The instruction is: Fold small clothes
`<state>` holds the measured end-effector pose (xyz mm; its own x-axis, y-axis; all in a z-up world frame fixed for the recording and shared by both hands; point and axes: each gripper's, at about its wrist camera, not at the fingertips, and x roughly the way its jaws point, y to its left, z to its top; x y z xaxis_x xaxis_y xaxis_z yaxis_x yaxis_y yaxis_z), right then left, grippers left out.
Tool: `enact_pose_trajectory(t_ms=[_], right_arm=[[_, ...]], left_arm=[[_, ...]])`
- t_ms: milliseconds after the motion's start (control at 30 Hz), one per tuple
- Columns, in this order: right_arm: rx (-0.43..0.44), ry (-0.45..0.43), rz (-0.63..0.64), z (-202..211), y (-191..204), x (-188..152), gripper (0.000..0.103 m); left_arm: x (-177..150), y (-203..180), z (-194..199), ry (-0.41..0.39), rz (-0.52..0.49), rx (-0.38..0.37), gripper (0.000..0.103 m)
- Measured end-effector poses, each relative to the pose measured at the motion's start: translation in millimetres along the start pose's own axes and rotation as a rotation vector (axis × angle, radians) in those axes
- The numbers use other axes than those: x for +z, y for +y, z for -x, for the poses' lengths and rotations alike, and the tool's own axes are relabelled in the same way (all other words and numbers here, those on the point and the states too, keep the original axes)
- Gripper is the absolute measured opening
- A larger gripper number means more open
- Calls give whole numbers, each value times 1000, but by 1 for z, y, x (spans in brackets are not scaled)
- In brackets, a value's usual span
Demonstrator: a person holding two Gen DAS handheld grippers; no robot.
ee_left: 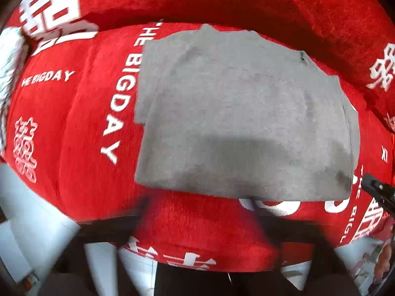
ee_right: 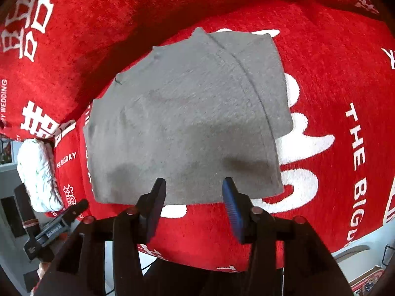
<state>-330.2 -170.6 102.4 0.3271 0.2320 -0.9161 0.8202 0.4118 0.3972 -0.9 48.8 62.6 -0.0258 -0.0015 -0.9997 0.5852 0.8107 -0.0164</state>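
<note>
The right gripper [ee_right: 193,191] hovers at the near hem of a folded grey garment [ee_right: 187,123], its two fingers spread wide apart and holding nothing; one blue ribbed pad [ee_right: 232,204] faces inward, and the tips sit just over the cloth's front edge, though contact cannot be made out. The left gripper [ee_left: 197,209] appears only as blurred dark fingers just short of the same hem, spread apart and empty. The garment, a soft heathered knit with stitched seams, lies flat in a rough rectangle in the middle of a plush red blanket [ee_right: 333,79] with white woven characters and the words "THE BIG DAY". A crumpled white cloth [ee_right: 37,172] rests at the blanket's left edge.
</note>
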Motion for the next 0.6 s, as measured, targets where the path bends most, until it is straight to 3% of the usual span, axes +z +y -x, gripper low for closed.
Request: enact_pose_trajectory(t_ms=[33,200,267,333,433,500,600], right_arm=[[4,2,4,0,0,-2,52],[-8,16,3,-8,3,-10,52],[-11,6,-5,-9,5,-12,59],[-20,-12,-6,-11,10,-15,74],[-49,-52,4,-20,29,-23,78],[-71,-75,18,-25,44,-29,88],[-74,-89,52,-41,77,-44,89]], left_arm=[[-3,0,6,-36,14,15,102],[-4,0,13,-50,-12,42,102],[-3,0,14,-56,-19,52,102],[1,4,12,-57,-30,54,102],[10,14,4,-51,-58,64,102],[16,22,-5,-39,-76,56,102],[25,39,-14,-19,-110,63,102]])
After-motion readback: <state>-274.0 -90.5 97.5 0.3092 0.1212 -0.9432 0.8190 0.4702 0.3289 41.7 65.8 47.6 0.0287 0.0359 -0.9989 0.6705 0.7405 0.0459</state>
